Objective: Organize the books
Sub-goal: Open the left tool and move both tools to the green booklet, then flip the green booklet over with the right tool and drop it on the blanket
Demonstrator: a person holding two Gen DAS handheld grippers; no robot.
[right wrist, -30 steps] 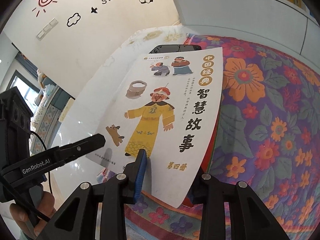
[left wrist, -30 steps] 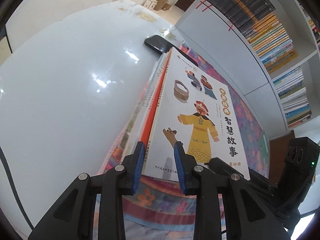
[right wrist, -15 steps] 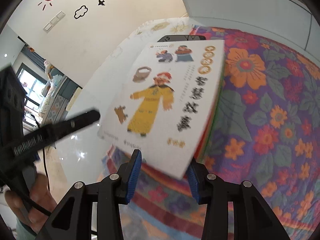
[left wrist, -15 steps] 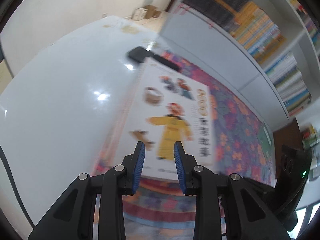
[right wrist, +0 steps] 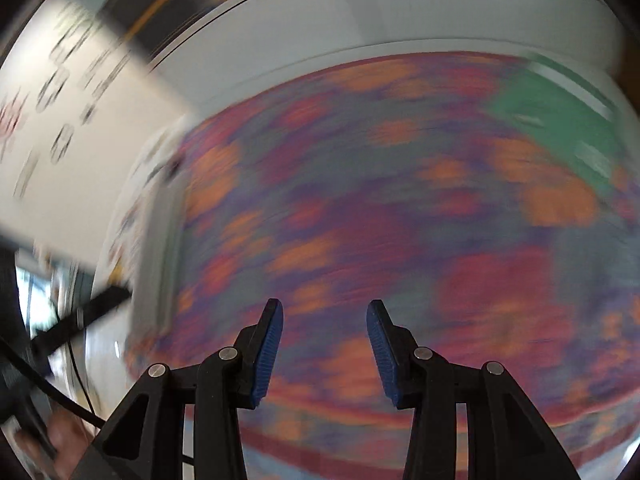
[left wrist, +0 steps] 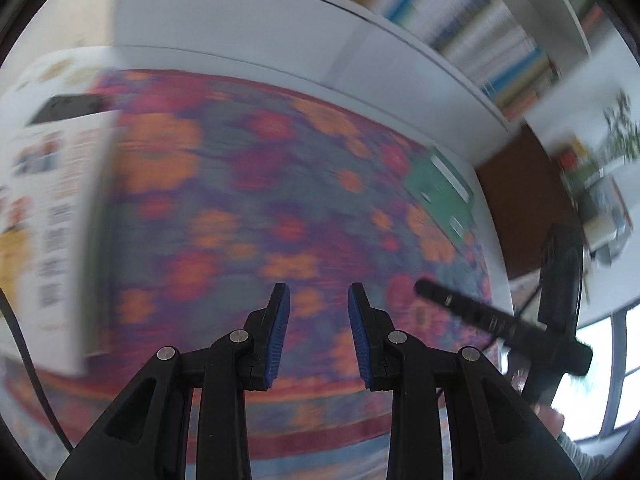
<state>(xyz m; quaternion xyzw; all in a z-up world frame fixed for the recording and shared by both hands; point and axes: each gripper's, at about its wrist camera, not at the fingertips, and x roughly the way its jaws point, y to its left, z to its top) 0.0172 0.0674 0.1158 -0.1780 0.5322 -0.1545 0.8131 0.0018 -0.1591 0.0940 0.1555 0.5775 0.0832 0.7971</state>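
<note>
Nearest in each wrist view, both claws hang empty above the floral cloth (left wrist: 248, 184). The left claw (left wrist: 319, 312) stands at a narrow gap with nothing between its blue pads, only blurred flowers below. The right claw (right wrist: 325, 330) is a little wider, and it too grips nothing.

Taking the cloth as the landmark: the white storybook stack (left wrist: 52, 208) lies on its left edge, behind and to the left of the left claw, with a dark phone-like slab (left wrist: 66, 106) just beyond the stack. At the cloth's far right corner lies a green book (left wrist: 440, 190), flat and apart from everything else; the right wrist view shows it too, smeared. Past the cloth's far edge rises the white bookshelf (left wrist: 472, 40), its rows of spines too blurred to read.

My reading is that the stack at the left is done with for now and the step in hand is the crossing toward the green book. The next move calls for slowing down, lowering a claw over that book's near edge with the jaws parted wider, and getting under the cover before closing.
</note>
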